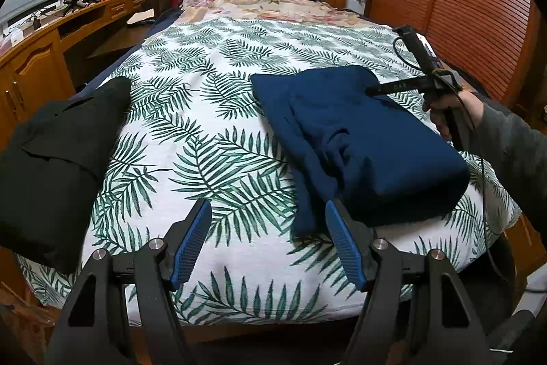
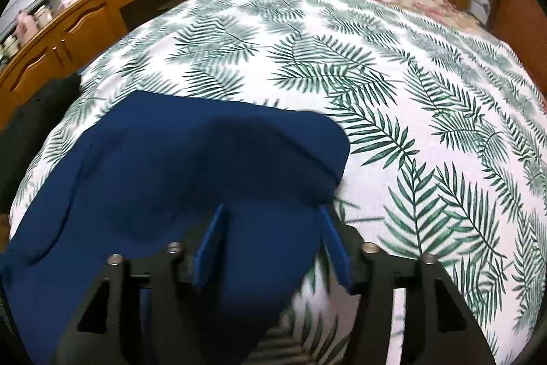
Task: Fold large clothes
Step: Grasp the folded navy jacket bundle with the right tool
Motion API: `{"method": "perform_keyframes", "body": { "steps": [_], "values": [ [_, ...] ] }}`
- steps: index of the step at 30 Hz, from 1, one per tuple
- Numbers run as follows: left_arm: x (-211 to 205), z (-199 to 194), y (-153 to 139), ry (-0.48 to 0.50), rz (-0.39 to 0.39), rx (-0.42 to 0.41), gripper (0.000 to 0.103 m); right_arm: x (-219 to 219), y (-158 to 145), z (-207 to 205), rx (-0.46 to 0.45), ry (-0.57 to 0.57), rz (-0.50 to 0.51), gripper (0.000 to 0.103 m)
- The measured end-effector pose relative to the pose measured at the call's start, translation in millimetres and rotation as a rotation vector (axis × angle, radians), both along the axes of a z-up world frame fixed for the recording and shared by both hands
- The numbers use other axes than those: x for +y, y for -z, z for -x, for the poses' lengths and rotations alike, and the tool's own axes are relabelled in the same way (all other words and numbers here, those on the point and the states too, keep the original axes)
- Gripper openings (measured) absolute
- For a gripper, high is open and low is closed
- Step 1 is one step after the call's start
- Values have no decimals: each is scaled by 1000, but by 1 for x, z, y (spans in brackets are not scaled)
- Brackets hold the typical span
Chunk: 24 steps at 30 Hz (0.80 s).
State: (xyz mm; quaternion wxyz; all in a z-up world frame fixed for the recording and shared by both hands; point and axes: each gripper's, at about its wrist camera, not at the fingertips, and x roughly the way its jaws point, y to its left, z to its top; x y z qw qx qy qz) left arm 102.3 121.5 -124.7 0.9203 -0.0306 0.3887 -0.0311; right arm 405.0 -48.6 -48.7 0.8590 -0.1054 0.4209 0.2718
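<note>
Even indoor light, strong fisheye bending at edges, right wrist view blurred

- The left gripper (image 1: 266, 211) has black angular arms with triangular cut-outs, round silver screws at the joints and ribbed blue pads (image 1: 191, 245).
- The right gripper (image 2: 270, 214) is built alike: black frame, silver screws, blue pads.
- A black cable trails from it.
- The hand (image 1: 444, 115) shows bare skin beneath a grey sleeve.
</note>
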Motion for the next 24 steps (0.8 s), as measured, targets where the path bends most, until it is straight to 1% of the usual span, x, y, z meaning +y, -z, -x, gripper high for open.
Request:
{"method": "perform_keyframes", "body": {
  "steps": [2,3,5,9,10,12,13,14,15,17,19,20,24],
  "values": [
    [2,-2,1,-2,-1,3,70,2,5,-10,29,12,-16,75],
    [2,-4,2,-3,0,9,70,2,7,-16,43,18,-28,76],
    [3,-6,4,-1,-1,13,70,-1,12,-27,78,31,-62,84],
    [4,-8,6,2,2,19,70,-11,26,-47,176,56,-157,88],
    [4,-8,6,3,2,19,70,-12,28,-51,183,53,-171,88],
    [4,-9,7,4,3,24,70,-10,30,-55,177,41,-167,88],
    [4,-10,8,5,5,25,70,-9,30,-55,179,32,-167,80],
    [3,-10,10,7,9,28,70,-8,30,-55,190,4,-186,58],
    [3,-9,12,8,10,31,70,-7,30,-55,204,-28,-210,49],
    [2,-8,18,11,8,43,70,-5,25,-48,174,-67,-205,23],
    [1,-9,24,14,15,52,70,-4,19,-40,115,-82,-173,13],
    [1,-9,27,16,26,56,70,-6,16,-37,96,-81,-167,11],
    [-1,-13,36,41,93,57,70,-21,9,-25,49,-72,-179,10]
  ]
}}
